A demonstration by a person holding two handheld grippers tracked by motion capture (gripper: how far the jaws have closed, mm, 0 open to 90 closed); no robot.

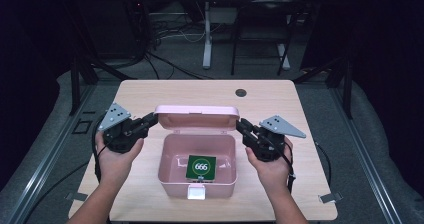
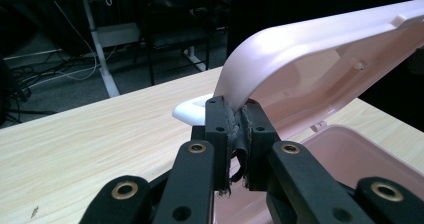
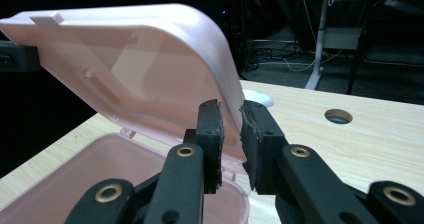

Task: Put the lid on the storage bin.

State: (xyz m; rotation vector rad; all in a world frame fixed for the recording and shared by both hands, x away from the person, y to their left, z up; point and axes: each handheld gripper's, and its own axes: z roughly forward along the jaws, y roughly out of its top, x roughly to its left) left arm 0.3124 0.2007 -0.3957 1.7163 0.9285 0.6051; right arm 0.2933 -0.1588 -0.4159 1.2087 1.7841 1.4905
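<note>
A pink plastic box [image 1: 167, 171] stands at the middle of the table with its lid [image 1: 196, 116] raised and tilted back. Inside the box lies a green card [image 1: 201, 167] marked 666. My left gripper [image 1: 150, 119] is shut on the lid's left edge, and the left gripper view shows its jaws [image 2: 236, 119] pinching the lid [image 2: 320, 64]. At the lid's right edge my right gripper [image 1: 241, 125] is shut on the rim. In the right gripper view its jaws [image 3: 231, 129] stand one on each side of the lid [image 3: 140, 59], above the box [image 3: 100, 169].
The box has a white latch [image 1: 196, 192] at its front. A round hole [image 1: 241, 92] sits in the wooden table [image 1: 150, 91] behind the box. Beyond the table are desk legs and cables on the floor. Bare tabletop lies on both sides of the box.
</note>
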